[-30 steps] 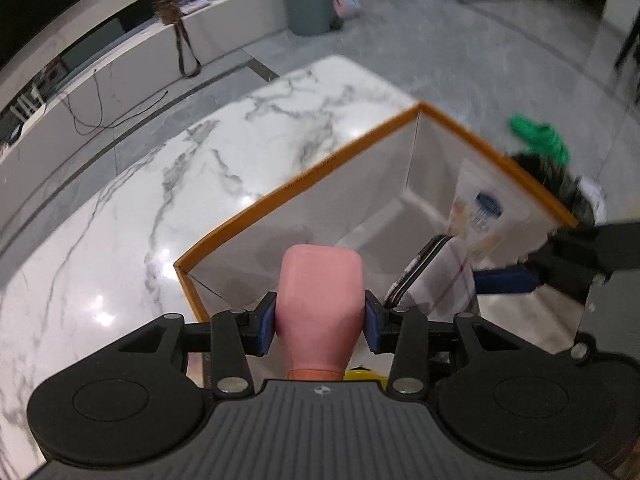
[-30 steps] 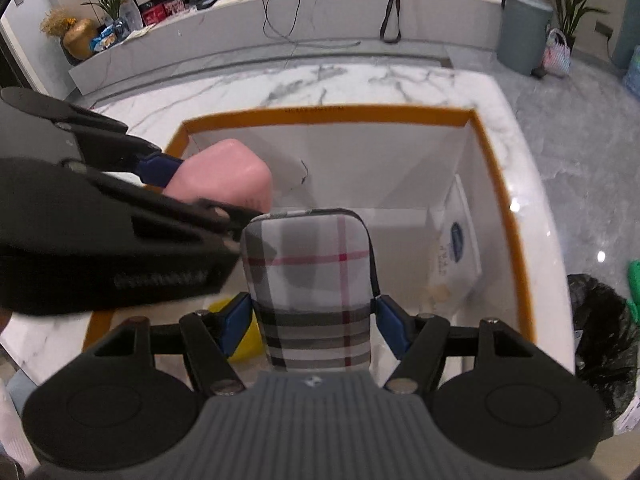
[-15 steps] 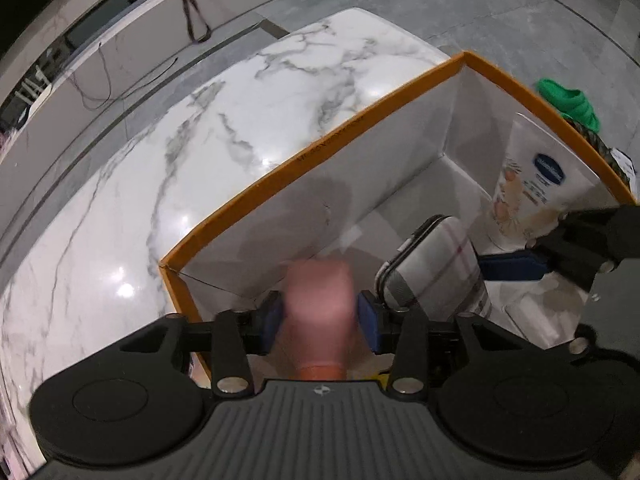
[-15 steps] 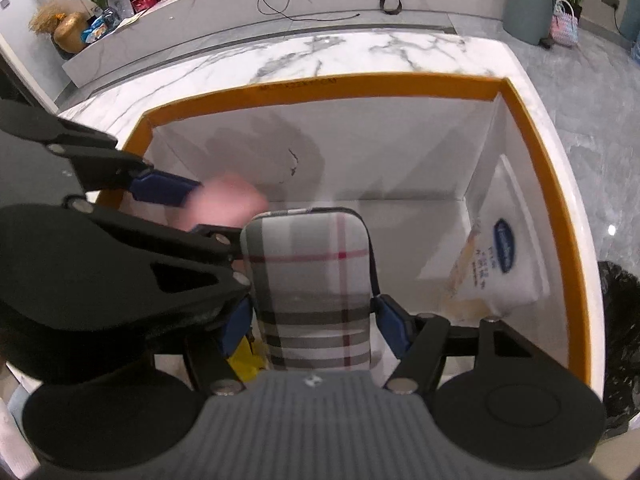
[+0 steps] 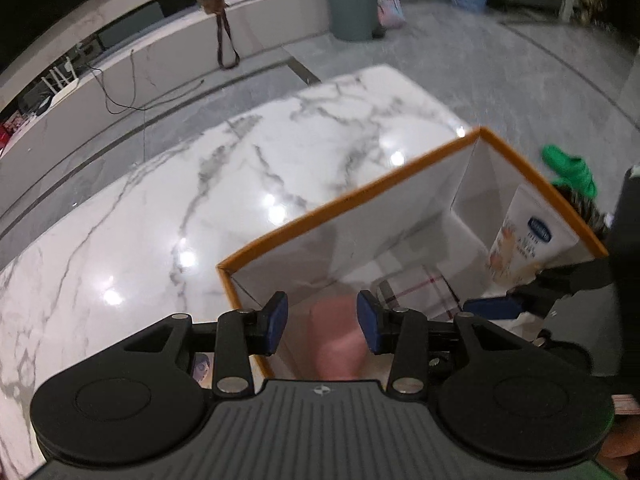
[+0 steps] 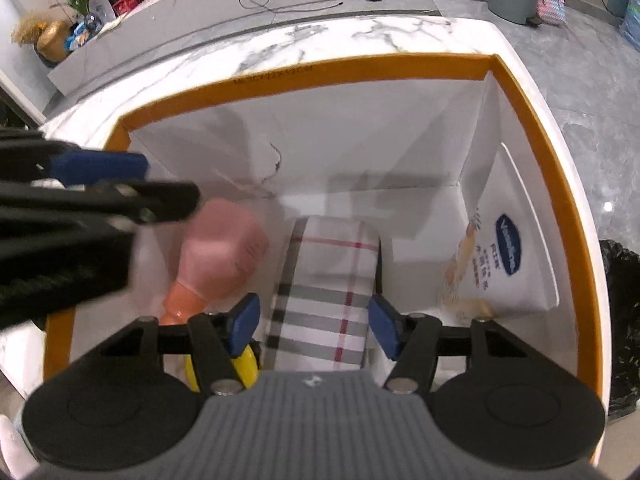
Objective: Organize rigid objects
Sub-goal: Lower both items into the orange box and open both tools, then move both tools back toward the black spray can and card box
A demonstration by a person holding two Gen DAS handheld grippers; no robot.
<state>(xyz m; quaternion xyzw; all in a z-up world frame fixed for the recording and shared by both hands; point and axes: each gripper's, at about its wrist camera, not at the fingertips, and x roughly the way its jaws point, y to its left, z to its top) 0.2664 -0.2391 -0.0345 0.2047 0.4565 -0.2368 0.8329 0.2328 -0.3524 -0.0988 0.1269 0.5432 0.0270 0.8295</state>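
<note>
The pink bottle (image 6: pixel 224 252) lies inside the orange-rimmed white box (image 6: pixel 304 76), cap end toward the near wall, and the plaid case (image 6: pixel 324 292) lies just beside it on the box floor. Against the box's right wall leans a white tube (image 6: pixel 504 264) bearing a blue oval "Vaseline" logo; the smaller print under it is too fine to read. Dark lettering is stamped on the far orange rim, blurred beyond reading. A yellow object (image 6: pixel 244 368) shows at the near wall. The left gripper (image 5: pixel 322 322) hangs over the bottle with its fingers released, clear of its sides. The right gripper (image 6: pixel 314 322) straddles the case, its jaws closing, though the blue pads stand off both edges. The box sits on a glossy white marble counter (image 5: pixel 200 200) with grey veins. Beyond is a grey tiled floor, a long low white console with cables, a grey-green bin (image 5: pixel 352 4), potted plants and a green item (image 5: pixel 568 168) on the floor.
</note>
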